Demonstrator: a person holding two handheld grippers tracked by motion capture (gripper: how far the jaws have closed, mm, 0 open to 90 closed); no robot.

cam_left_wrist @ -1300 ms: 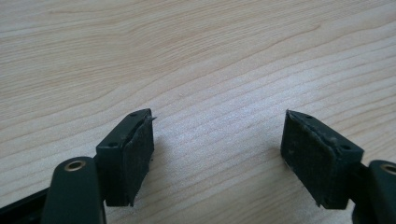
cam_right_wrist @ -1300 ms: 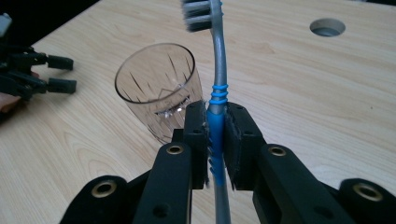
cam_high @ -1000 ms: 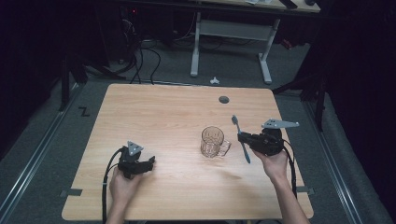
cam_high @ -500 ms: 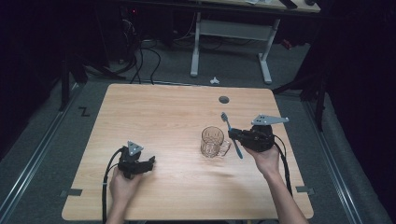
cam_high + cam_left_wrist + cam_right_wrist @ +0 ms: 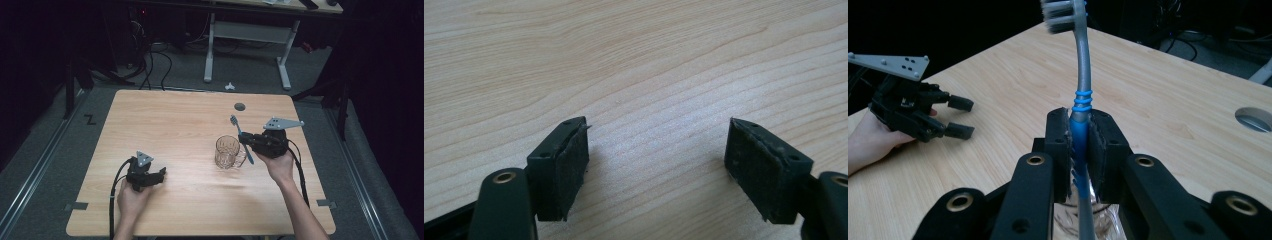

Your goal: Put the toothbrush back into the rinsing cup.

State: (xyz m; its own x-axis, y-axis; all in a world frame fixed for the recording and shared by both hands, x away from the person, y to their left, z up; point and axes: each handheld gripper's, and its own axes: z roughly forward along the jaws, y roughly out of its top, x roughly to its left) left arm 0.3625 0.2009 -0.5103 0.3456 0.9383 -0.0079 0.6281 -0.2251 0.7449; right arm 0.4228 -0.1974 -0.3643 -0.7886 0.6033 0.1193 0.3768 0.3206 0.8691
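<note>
Toothbrush [image 5: 242, 138]: held in the right tool [image 5: 248, 142], right of centre in the high view, just above and beside the glass mug [image 5: 229, 152]. In the right gripper view the brush [image 5: 1081, 95] runs up the middle of the frame, bristle head at the top edge, blue grip section pinched between the two black pads, lower handle passing down behind the jaws toward the glass at the bottom edge. Jaws closed tight on the handle, nothing else in them.

Progress, as I judge it: pick-up is done, brush is off the bench and carried by the tool. It's tilted, head up and to the upper left, tail end low near the mug rim. Can't tell from the high view whether the tail is already inside the mug or just in front of it. Left to do, prob.: line the tail over the mug mouth, lower it in, release, pull away.

Left tool [image 5: 159, 175]: lower left of the high view, resting low on the bench [image 5: 170, 120], held in the left hand. In the left gripper view its pads [image 5: 561, 172] stand wide apart w/ bare wood between them; holds nothing. It also shows at the left edge of the right gripper view, idle.

Round hole [image 5: 240, 106] in the bench above the mug; not involved.
</note>
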